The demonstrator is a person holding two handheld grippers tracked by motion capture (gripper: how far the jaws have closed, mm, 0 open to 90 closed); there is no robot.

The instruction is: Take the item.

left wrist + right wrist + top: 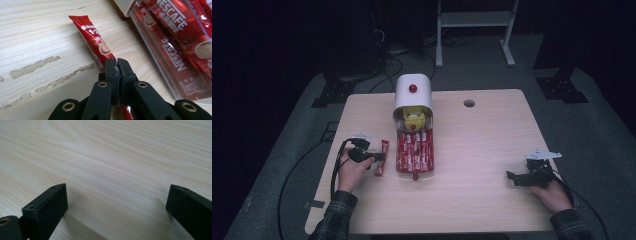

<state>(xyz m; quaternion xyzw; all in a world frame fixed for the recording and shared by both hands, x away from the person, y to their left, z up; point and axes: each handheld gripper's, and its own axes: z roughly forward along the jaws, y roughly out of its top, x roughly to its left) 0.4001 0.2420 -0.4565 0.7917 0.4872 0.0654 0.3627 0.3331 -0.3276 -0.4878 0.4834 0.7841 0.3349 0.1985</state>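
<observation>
A single red Nescafe coffee stick (382, 157) (93, 40) lies on the wooden table (482, 145), just left of a clear tray (414, 171) that holds several matching sticks (414, 149) (175, 37). My left gripper (374, 159) (117, 61) is shut on the near part of the single stick, whose red wrapper runs between the closed jaws and out past them. At the table's right side my right gripper (512, 177) (117, 195) stands open above bare wood, nothing between its jaws.
A white domed dispenser (413, 92) with a red knob and a yellow figure inside stands behind the tray. A round cable hole (469, 103) sits at the back of the table. White frame legs (474, 30) stand on the floor beyond.
</observation>
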